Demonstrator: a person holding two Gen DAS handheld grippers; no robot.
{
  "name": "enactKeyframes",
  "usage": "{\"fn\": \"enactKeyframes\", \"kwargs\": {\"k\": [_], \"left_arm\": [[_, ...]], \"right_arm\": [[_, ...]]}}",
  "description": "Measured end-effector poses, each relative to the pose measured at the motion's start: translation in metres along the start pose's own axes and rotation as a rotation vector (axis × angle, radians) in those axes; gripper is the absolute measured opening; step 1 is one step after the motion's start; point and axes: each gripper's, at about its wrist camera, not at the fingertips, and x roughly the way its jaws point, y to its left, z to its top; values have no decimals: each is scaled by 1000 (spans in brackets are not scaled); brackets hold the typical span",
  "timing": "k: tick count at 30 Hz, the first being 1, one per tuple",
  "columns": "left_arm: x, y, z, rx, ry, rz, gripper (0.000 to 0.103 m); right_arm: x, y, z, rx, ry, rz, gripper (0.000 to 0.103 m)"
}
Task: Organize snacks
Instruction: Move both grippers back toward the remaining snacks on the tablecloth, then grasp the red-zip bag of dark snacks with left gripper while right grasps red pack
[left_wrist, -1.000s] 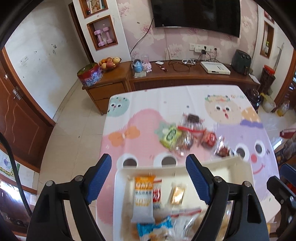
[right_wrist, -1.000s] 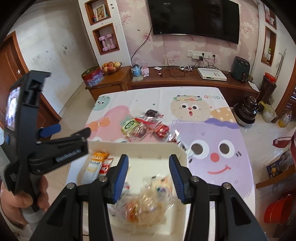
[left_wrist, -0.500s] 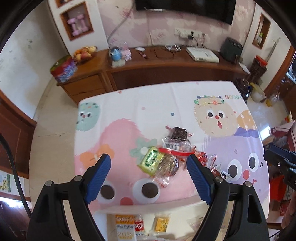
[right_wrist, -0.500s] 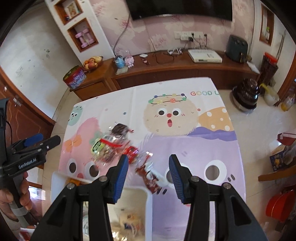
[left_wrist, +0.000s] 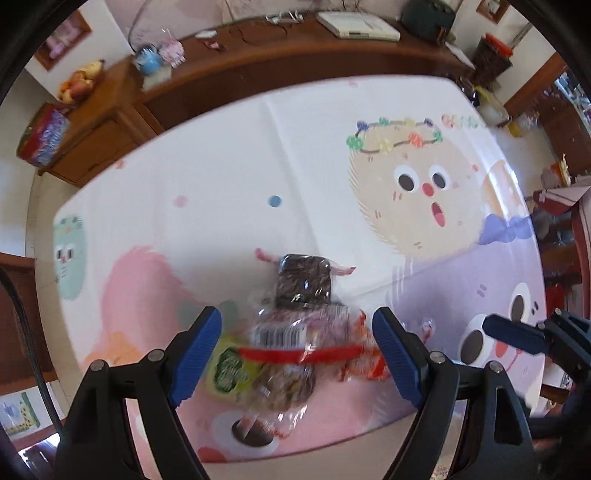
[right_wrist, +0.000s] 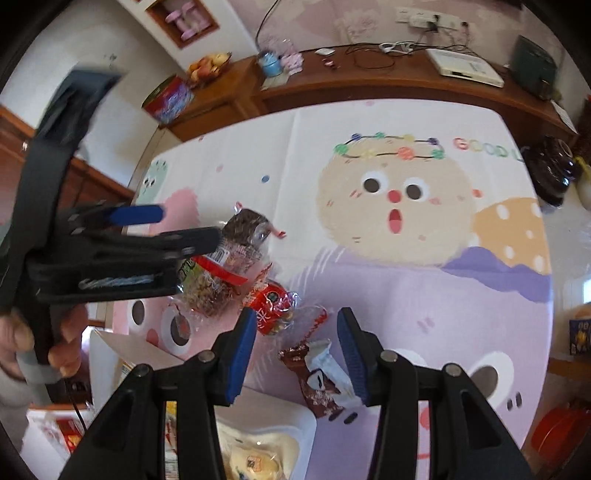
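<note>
A pile of wrapped snacks lies on the cartoon tablecloth. My left gripper (left_wrist: 297, 349) is open, its fingers either side of a clear nut bag with a red strip (left_wrist: 295, 356); a dark brown cake packet (left_wrist: 303, 282) lies just beyond and a green packet (left_wrist: 229, 371) to its left. My right gripper (right_wrist: 297, 349) is open above a brown-and-white wrapped bar (right_wrist: 319, 378), with a red packet (right_wrist: 271, 304) to its left. The left gripper (right_wrist: 147, 230) also shows in the right wrist view, over the nut bag (right_wrist: 210, 284). A white tray (right_wrist: 280, 435) holding snacks sits at the near edge.
A wooden sideboard (right_wrist: 388, 79) with a fruit bowl (right_wrist: 208, 66), a red tin (right_wrist: 168, 99) and a white box (right_wrist: 463, 66) stands behind the table. A dark pot (right_wrist: 550, 170) sits past the table's right edge. The right gripper's blue fingertip (left_wrist: 513, 334) shows at the right of the left wrist view.
Both grippers have moved forward from over the white tray and down toward the snack pile. The tray has dropped out of the left wrist view.
</note>
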Motion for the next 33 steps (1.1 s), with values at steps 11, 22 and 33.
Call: {"fn": "enactKeyframes", "kwargs": {"k": [11, 22, 33], "left_arm": [[51, -9, 19, 1, 70, -6, 68], [64, 7, 16, 11, 77, 71, 78], [60, 21, 6, -19, 30, 11, 66]], "right_arm": [[39, 2, 6, -111, 93, 54, 46], [69, 38, 10, -347, 148, 24, 48], [93, 60, 2, -501, 140, -73, 57]]}}
